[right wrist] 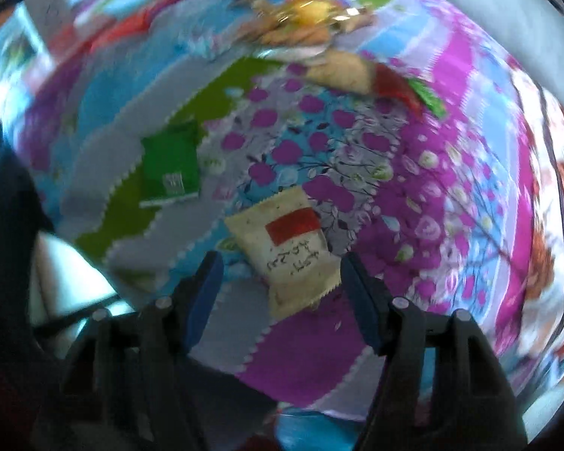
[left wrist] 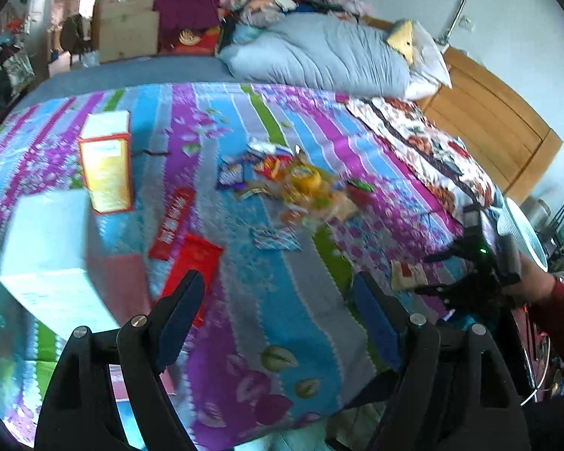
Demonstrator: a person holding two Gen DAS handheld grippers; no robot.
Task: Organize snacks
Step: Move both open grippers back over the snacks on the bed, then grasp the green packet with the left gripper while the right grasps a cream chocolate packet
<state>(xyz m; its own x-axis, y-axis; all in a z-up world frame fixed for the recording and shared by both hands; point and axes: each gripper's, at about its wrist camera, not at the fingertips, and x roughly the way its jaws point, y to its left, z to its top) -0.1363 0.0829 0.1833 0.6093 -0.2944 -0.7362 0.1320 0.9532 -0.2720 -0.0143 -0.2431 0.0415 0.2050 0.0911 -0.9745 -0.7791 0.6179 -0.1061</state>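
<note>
From the left wrist view, the left gripper [left wrist: 278, 297] hangs over a bed spread [left wrist: 244, 225] of purple, blue and green stripes, its jaws wide apart and holding nothing. A loose heap of snacks [left wrist: 300, 184] lies mid-bed; a yellow box [left wrist: 107, 173] stands upright to the left, with a white box [left wrist: 49, 259] nearer the camera. At the right edge, the right gripper [left wrist: 428, 274] reaches toward a cream packet [left wrist: 408, 276].

From the right wrist view, the right gripper [right wrist: 278, 274] has its jaws open, the cream packet [right wrist: 289, 251] lying flat on the bed between them. A green packet [right wrist: 173, 165] lies beyond, to the left.
</note>
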